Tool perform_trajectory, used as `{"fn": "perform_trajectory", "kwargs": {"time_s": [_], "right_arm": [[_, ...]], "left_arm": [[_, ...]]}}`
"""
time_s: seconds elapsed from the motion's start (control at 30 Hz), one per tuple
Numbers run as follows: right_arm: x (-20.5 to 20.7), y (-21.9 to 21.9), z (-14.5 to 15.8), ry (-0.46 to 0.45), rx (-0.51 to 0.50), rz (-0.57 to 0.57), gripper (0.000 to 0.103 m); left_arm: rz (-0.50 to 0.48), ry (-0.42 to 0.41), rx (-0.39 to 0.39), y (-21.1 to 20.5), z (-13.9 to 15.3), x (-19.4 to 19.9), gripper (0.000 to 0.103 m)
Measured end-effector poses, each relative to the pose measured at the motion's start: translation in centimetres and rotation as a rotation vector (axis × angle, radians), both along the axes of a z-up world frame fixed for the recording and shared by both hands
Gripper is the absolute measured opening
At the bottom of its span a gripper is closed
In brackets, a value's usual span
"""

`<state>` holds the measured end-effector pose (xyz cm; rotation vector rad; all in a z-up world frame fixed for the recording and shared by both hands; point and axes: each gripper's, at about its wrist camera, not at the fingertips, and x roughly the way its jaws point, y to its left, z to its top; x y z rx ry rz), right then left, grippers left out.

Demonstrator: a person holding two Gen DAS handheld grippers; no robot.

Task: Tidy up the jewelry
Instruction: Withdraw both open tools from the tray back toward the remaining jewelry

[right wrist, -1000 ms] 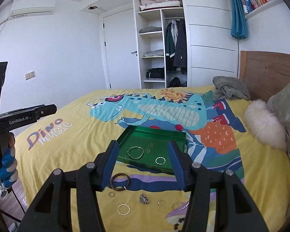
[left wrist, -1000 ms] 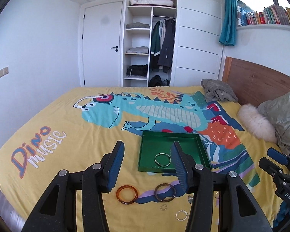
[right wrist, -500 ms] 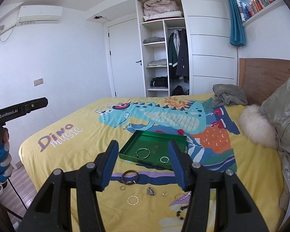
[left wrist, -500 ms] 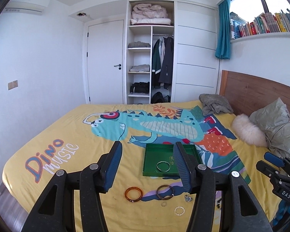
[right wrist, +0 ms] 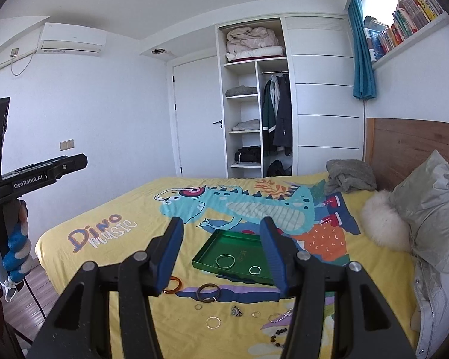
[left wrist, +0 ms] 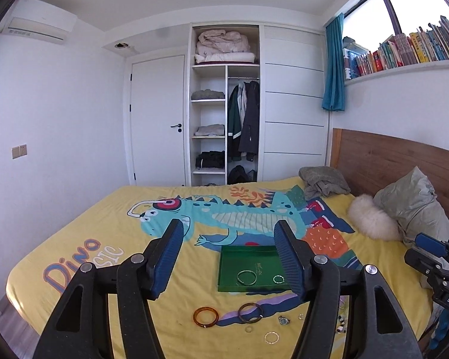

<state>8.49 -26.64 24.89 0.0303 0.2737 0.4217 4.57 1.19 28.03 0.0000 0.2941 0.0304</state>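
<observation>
Both tongs wide open rn, nothing between the fingers and nothing touching them. Left gripper (left wrist: 227, 257) hangs well above the bed w/ its jaws spread about as wide as the green tray (left wrist: 224, 269) behind them; right gripper (right wrist: 221, 254) same deal, jaws apart, empty, up in the air.

Vs a sec ago: I've pulled both rigs up and back. Earlier the fingers sat low, close over the jewelry, w/ the tray filling the gap between them. Now the whole bedspread (left wrist: 104, 239), wardrobe and AC unit fit in view and the bits look way smaller. Nothing on the bed has shifted afaict, same layout.

Containers: just the one tray, lying flat on the dino print. Inside it, a thin metal bangle (left wrist: 246, 277) and a smaller ring (left wrist: 278, 279) beside it, apart from each other. Some small print on the tray floor, can't read it.

Still loose on the bedspread in front of the tray: amber bangle (left wrist: 206, 316), dark brown bangle (left wrist: 250, 313) near it, not touching, then a small silver charm (left wrist: 283, 320), a thin gold hoop (left wrist: 271, 337) and a couple tiny rings. Right cam also shows a bead strand (right wrist: 277, 339) near the bottom edge, partly hidden behind my gripper.
</observation>
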Motion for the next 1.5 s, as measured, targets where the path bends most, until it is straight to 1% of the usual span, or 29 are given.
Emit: {"fn": "perform_trajectory", "kwargs": {"time_s": [0.23, 0.57, 0.7, 0.8, 0.93, 1.13, 1.2, 1.5], "right_arm": [[0.6, -0.3, -1.8, 0.026, -0.01, -0.013, 0.051], [2.3, -0.6, -5.0, 0.078, -0.036, -0.036, 0.051], [2.8, -0.4, -6.4, 0.103, -0.05, -0.031, 0.051], [3.0, -0.1, -7.5, 0.119, -0.06, -0.024, 0.051], [3.5, 0.0, -8.9, 0.141, -0.076, -0.018, 0.051], [3.7, -0.5, -10.6, 0.167, -0.085, -0.013, 0.051], [3.7, -0.9, -11.1, 0.173, -0.088, -0.013, 0.051], [4.2, -3.0, -13.0, 0.206, -0.071, -0.033, 0.051]], "left_arm": [[-0.012, 0.048, -0.016, 0.6, -2.6, 1.7, 0.062], [-0.014, 0.122, -0.085, 2.9, -7.0, 3.7, 0.062], [-0.006, 0.144, -0.086, 3.1, -8.8, 3.9, 0.062], [-0.014, 0.162, -0.094, 3.0, -10.0, 3.8, 0.063], [-0.028, 0.175, -0.085, 2.3, -11.3, 3.6, 0.065], [-0.053, 0.19, -0.092, 1.2, -12.9, 3.6, 0.067], [-0.056, 0.193, -0.091, 1.0, -13.3, 3.5, 0.07], [-0.061, 0.223, -0.097, 0.0, -15.3, 3.7, 0.072]]}}
